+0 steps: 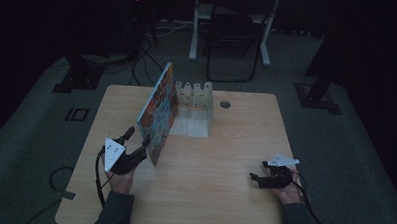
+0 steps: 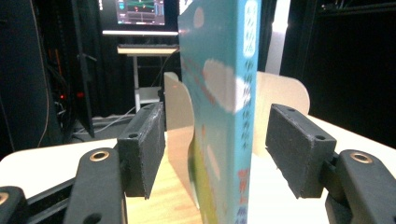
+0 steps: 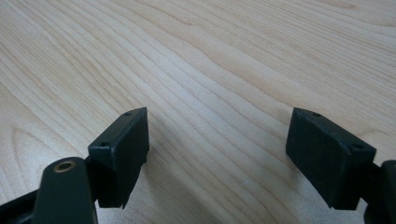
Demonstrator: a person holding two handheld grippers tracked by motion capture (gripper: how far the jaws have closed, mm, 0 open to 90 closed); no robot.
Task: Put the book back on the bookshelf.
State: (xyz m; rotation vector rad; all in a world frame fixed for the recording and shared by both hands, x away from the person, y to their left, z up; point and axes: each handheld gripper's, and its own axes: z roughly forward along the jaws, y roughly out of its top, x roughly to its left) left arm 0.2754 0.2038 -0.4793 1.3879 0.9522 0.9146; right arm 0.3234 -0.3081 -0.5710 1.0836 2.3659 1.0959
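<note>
Left gripper (image 1: 138, 140) straddles the book (image 1: 159, 113), not clamped; right gripper (image 1: 256, 178) idle, jaws apart.

The book stands on edge on the wooden table (image 1: 225, 143), left of centre, tilted, its far end by the white slotted rack (image 1: 194, 99). In the left gripper view the teal spine (image 2: 243, 116) sits between both pads (image 2: 142, 149) with a clear gap on each side, so nothing presses on it. Right gripper rests low at the table's near right corner, well apart from the book; its own view has wide-open jaws over bare wood grain (image 3: 210, 70), nothing between them. Each gripper is held in one of the person's hands, forearms entering from the near edge.
</note>
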